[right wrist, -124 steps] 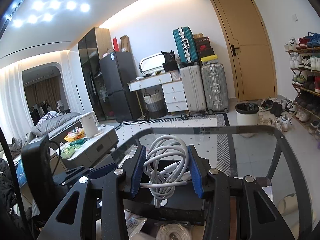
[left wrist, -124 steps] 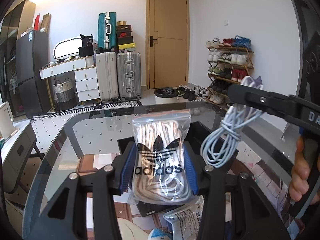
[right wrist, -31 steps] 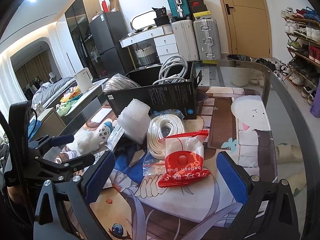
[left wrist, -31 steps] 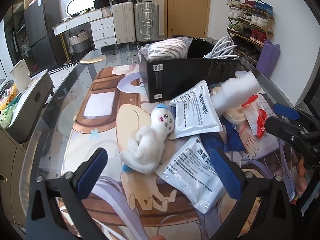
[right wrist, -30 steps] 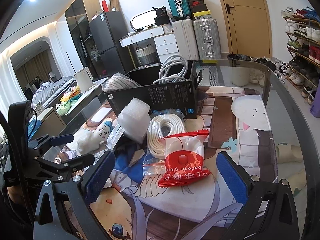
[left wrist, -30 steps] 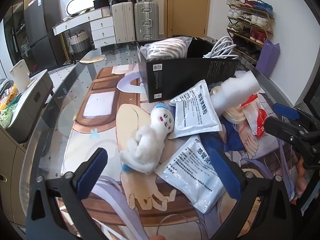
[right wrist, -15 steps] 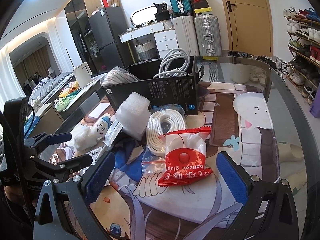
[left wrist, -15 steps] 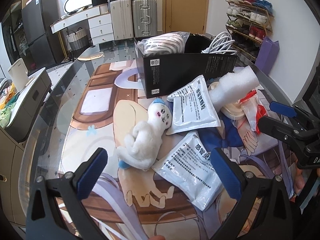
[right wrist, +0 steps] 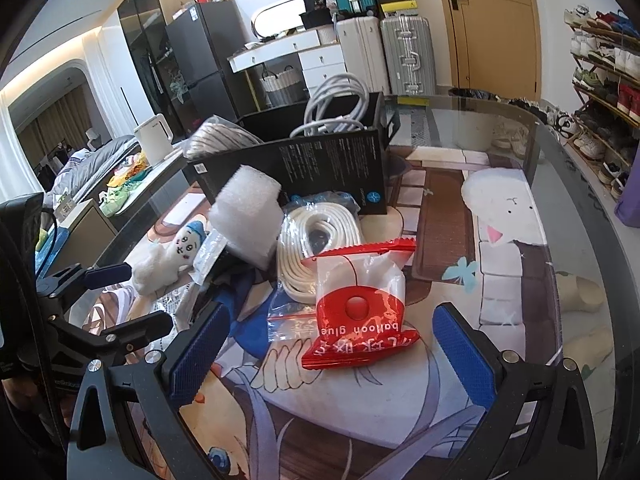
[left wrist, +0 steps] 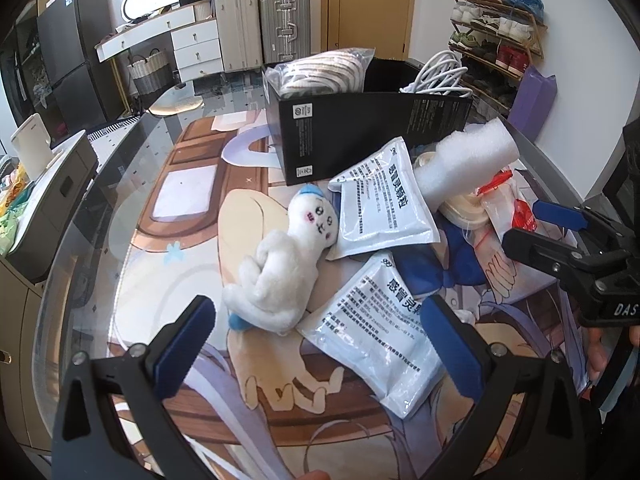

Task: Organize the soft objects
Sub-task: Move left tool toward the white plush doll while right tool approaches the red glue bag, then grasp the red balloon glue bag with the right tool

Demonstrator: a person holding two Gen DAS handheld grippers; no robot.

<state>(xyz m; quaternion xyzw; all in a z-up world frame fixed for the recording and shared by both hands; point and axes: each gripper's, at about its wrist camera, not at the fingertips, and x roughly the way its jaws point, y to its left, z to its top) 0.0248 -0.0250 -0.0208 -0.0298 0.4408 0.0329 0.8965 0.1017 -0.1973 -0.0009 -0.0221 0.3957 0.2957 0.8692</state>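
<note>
The open black cardboard box [left wrist: 372,136], in the upper middle of both views, already holds a clear bag of striped cord [left wrist: 324,68] and a coil of white cable [right wrist: 336,108], so the step in hand looks like choosing the next soft items from the printed cartoon table mat [left wrist: 192,264]. The left gripper [left wrist: 320,344] is spread wide and holds nothing; between its blue pads, in the middle of the left view, lies the white plush doll with a blue cap [left wrist: 284,268], with two white printed pouches [left wrist: 384,208] just right of it. The right gripper [right wrist: 332,348] is equally wide and empty, with the red and clear balloon-glue packet [right wrist: 356,308] centred between its pads, overlapping a flat coil of white tubing [right wrist: 320,244] and near a white foam roll [right wrist: 248,208]. Each next move would likely call for descending, then closing gently on yielding material.
</note>
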